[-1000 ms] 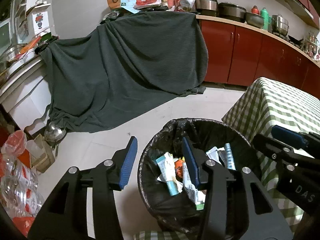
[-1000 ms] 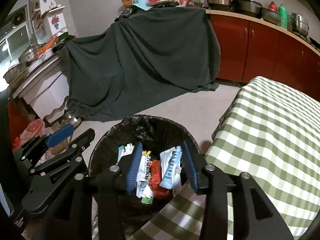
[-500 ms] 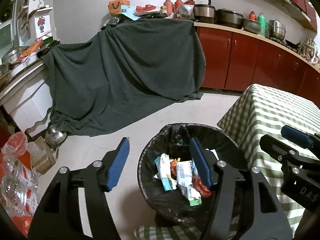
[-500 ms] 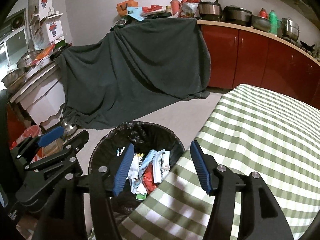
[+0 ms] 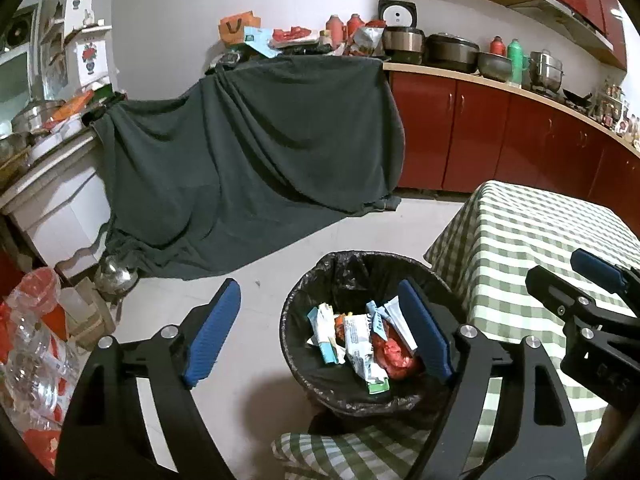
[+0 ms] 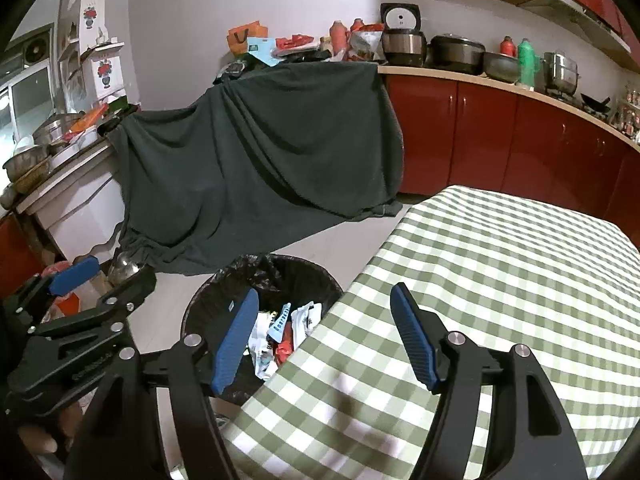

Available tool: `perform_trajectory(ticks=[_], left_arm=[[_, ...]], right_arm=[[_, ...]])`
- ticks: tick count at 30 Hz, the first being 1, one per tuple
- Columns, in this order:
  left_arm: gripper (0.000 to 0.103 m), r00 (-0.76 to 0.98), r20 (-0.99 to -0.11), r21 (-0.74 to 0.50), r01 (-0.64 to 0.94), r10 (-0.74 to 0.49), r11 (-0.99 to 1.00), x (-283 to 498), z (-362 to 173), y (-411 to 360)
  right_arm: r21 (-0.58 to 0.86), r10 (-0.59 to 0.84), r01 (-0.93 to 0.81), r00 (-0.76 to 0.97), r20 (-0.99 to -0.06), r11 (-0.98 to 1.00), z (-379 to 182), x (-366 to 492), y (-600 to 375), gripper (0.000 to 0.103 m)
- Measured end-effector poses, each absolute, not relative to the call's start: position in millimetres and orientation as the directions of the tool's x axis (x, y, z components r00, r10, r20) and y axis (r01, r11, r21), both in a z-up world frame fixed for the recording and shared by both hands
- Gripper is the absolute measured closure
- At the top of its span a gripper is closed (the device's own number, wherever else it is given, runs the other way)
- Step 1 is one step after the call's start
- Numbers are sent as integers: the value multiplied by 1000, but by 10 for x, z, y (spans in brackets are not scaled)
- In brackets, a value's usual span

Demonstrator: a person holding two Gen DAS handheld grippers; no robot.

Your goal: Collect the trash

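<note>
The left tool (image 5: 320,332) stood wide with its jaws opening and nothing between the blue pads; seen through the gap, and well below it, was the floor on one side and the black-lined trash bin (image 5: 308,292) on the other, the pad on the right tool's side lying across the bin's rim in that view. The right tool (image 6: 324,338) was also empty, its jaws opening to a moderate spread, one pad over the bin and the other over the green-checked table (image 6: 500,280). The collected trash (image 5: 360,340), a heap of crumpled wrappers and small cartons in white, teal and red, lay inside the bin, ahead of and beneath both tools; it sat closer under the left tool, while the right one was already more over the table. No single long axis could be picked out in the heap, since the pieces lay every way. The table's checked cloth showed bare wherever the right wrist view reached, so I judged that any next piece to fetch lay outside these views. Print on the wrappers was too small and creased to read. On the body of the right tool, as the left wrist view showed it, faint letters could be made out but not read with confidence.
</note>
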State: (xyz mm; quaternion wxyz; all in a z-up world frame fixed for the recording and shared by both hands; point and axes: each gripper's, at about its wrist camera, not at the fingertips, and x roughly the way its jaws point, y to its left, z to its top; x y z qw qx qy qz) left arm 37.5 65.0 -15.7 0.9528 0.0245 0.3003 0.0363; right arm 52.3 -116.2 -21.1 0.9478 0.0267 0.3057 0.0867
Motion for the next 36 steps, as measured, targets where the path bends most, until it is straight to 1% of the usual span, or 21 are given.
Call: perform_trajectory(ticks=[4, 14, 26, 36], left_arm=[[19, 825, -558, 66, -54, 82, 996, 238, -69, 624], [15, 840, -537, 57, -50, 73, 997, -25, 70, 561], [15, 856, -513, 62, -40, 66, 997, -188, 163, 493], [15, 855, -514, 61, -37, 63, 997, -207, 162, 481]], right_arm=[[99, 171, -140, 809, -563, 985, -175, 417, -1180, 35], [98, 158, -126, 830, -535, 987, -88, 171, -1261, 34], [99, 149, -114, 844, -515, 989, -50, 32, -1304, 34], [102, 142, -104, 849, -510, 989, -51, -14, -1327, 33]])
